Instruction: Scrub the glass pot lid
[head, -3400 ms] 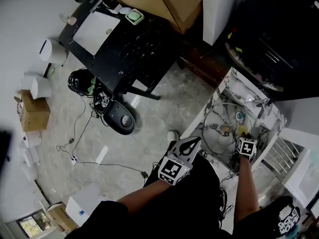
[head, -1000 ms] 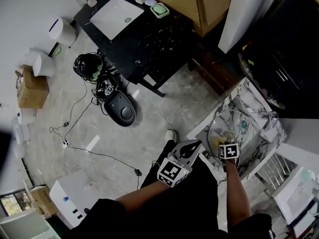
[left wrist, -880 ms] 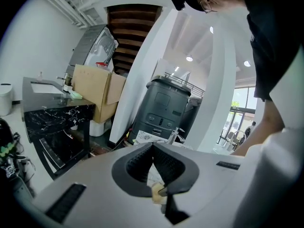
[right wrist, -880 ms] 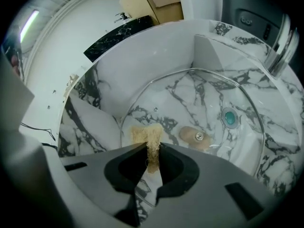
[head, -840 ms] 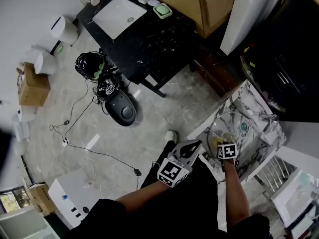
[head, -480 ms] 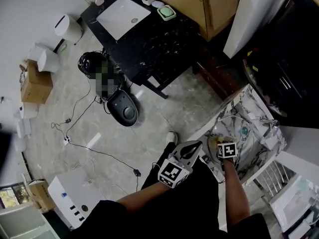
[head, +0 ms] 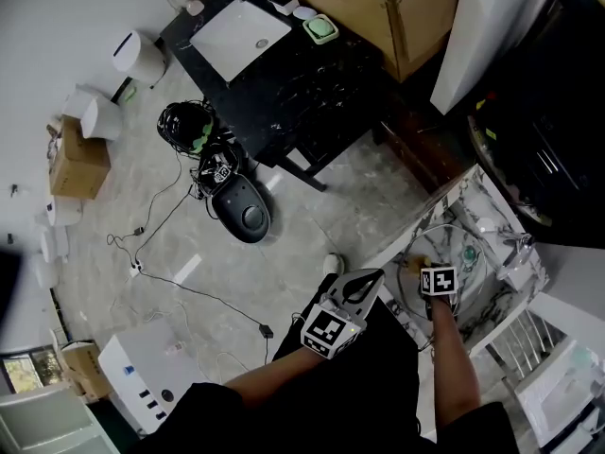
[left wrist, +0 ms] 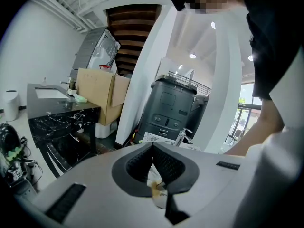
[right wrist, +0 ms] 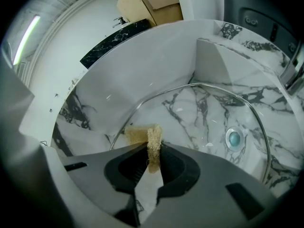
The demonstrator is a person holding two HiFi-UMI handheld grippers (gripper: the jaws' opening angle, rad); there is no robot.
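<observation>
The glass pot lid (right wrist: 209, 122) with a metal rim lies flat in the marbled sink (right wrist: 142, 65); in the head view the glass pot lid (head: 452, 268) fills the basin. A teal round piece (right wrist: 233, 137) shows at its middle. My right gripper (right wrist: 153, 148) is shut on a tan scrub pad (right wrist: 151, 139), which rests at the lid's near-left rim. From above, the right gripper (head: 417, 266) reaches over the sink's left side. My left gripper (head: 367, 278) hangs beside the counter edge, away from the lid. Seen in its own view, the left gripper (left wrist: 153, 146) is shut on nothing.
A chrome faucet (right wrist: 293, 72) stands at the sink's far right. Behind the walkway are a black marble table (head: 293, 74) and a cardboard box (head: 378, 8). Cables and a black device (head: 242, 212) lie on the floor. A wire rack (head: 515, 343) sits right of the sink.
My right gripper with the scrub pad has slid from the lid's right side across to its left rim. The left gripper has stayed where it was.
</observation>
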